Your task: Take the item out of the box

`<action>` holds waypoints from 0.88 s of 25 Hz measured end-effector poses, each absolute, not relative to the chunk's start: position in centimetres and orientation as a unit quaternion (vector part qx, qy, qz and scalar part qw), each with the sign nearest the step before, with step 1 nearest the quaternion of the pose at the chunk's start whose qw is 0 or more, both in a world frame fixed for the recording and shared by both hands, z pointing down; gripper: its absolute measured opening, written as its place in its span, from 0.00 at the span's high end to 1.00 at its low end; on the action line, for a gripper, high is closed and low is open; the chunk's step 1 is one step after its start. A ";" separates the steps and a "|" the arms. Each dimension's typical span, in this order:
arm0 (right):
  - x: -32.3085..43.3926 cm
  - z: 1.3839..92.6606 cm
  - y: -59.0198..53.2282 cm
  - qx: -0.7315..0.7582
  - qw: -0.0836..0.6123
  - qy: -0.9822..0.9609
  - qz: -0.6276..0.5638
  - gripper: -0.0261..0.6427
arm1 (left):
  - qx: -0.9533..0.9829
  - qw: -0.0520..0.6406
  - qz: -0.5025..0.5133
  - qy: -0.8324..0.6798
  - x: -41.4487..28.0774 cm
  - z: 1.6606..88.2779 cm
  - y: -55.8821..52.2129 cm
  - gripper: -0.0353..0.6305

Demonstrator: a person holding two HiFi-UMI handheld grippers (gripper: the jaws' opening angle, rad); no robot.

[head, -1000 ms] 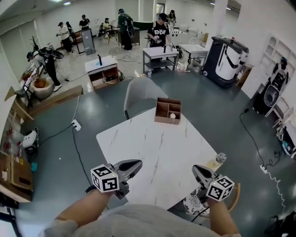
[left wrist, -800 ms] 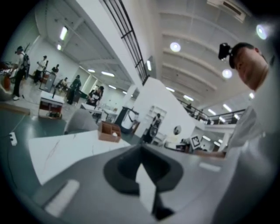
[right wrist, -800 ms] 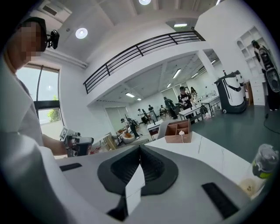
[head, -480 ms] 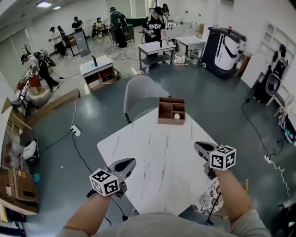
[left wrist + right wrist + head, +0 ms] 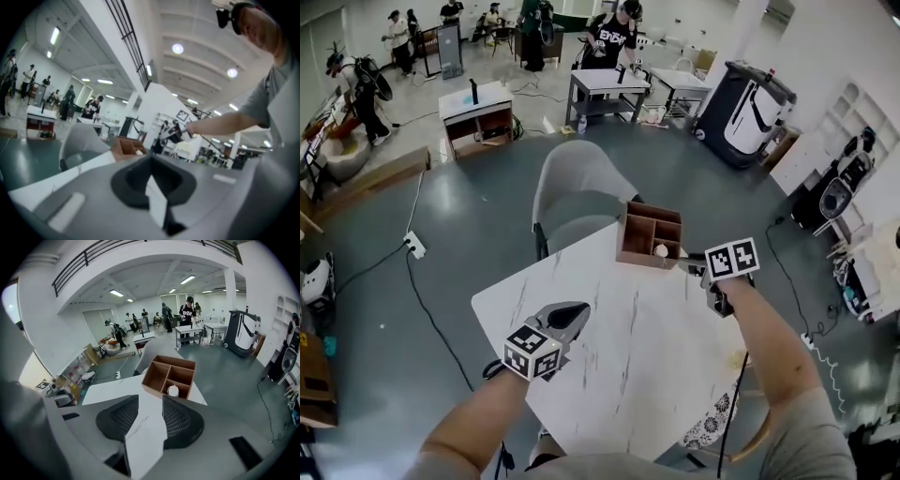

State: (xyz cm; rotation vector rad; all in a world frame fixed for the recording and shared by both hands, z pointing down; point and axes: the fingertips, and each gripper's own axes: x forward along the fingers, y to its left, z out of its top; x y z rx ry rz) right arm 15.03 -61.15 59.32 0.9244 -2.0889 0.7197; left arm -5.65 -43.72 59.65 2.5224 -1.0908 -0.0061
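Since a second ago, I see the right gripper (image 5: 697, 270) has gone from the near edge of the bench (image 5: 619, 366) up to the far edge, while the left gripper (image 5: 575, 315) has stayed low over the near side, at about 7 o'clock on the bench top. From the head view the right gripper now sits just beside the wooden box (image 5: 636, 232), at roughly 4 o'clock from it, apart from its wall as far as I can tell. Its fingers (image 5: 180, 420) are opening, and between them I see only the white marbled bench, nothing held. Through the right gripper view the box (image 5: 157, 376) stands straight ahead at 12 o'clock, open at the top and split by dividers into one long compartment and two smaller ones. The item (image 5: 173, 390), a small white round thing, sits in the smaller compartment nearest the gripper; in the head view that item (image 5: 661, 250) lies at the box's 5 o'clock corner. The left gripper's fingers (image 5: 129, 180) are closed tip to tip on nothing, pointing across the bench toward the box (image 5: 127, 146). A grey chair (image 5: 574, 183) stands past the bench at 11 o'clock.
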 end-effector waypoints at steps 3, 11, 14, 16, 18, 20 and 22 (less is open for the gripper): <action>15.0 61.3 -65.0 0.382 0.389 -0.784 0.297 0.74 | 0.904 0.187 0.003 -0.384 -5.5 60.8 -45.3 0.95; 16.4 67.1 -70.0 0.419 0.442 -0.720 0.332 0.70 | 0.913 0.176 0.015 -0.369 -4.3 64.0 -47.8 0.95; 16.2 68.8 -70.4 0.417 0.450 -0.709 0.347 0.67 | 0.916 0.172 0.019 -0.362 -3.9 65.1 -48.3 0.95; 15.5 69.7 -70.4 0.411 0.455 -0.706 0.356 0.66 | 0.917 0.172 0.022 -0.360 -3.8 65.7 -48.6 0.95; 15.0 70.6 -70.4 0.406 0.461 -0.702 0.360 0.65 | 0.917 0.172 0.022 -0.359 -3.7 66.0 -48.9 0.95; 14.8 71.0 -70.5 0.407 0.468 -0.697 0.359 0.64 | 0.919 0.169 0.019 -0.357 -3.5 65.9 -49.3 0.95; 14.8 71.3 -70.8 0.413 0.476 -0.690 0.356 0.64 | 0.921 0.162 0.021 -0.354 -3.3 65.7 -49.7 0.95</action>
